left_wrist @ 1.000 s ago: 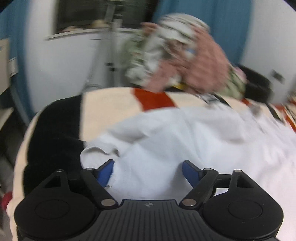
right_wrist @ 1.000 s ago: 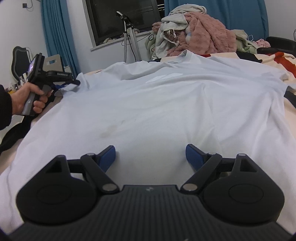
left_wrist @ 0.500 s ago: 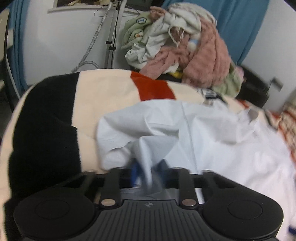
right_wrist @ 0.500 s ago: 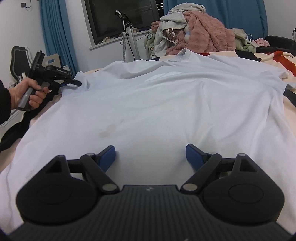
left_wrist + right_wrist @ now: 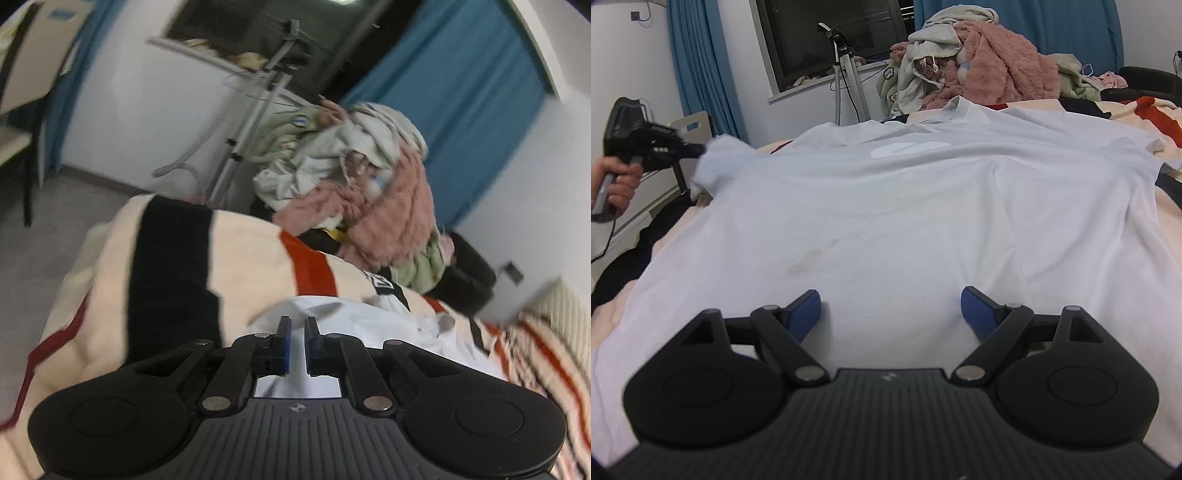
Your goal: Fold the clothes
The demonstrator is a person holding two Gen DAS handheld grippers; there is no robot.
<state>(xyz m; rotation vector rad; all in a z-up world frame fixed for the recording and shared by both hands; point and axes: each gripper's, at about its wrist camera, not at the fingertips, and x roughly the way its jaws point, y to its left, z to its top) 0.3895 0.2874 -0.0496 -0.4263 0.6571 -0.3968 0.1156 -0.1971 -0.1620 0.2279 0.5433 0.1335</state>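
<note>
A white T-shirt [image 5: 905,206] lies spread flat on the bed, collar toward the far side. Its left sleeve [image 5: 720,162] is lifted off the bed in my left gripper [image 5: 696,149], which a hand [image 5: 620,184] holds at the far left. In the left wrist view the left gripper [image 5: 295,345] has its jaws closing to a narrow slit, with white T-shirt [image 5: 369,321] fabric under and behind them. My right gripper [image 5: 892,306] stands open over the shirt's lower middle, with nothing between its fingers.
A striped cream, black and red blanket [image 5: 240,266] covers the bed. A pile of clothes [image 5: 979,62] with a pink fleece sits at the bed's far end. A tripod [image 5: 846,74] stands by the window, and a black chair [image 5: 1145,79] at the far right.
The left gripper closed on the sleeve's edge, then lifted and rolled, pulling the sleeve up off the bed. The right gripper has not moved.
</note>
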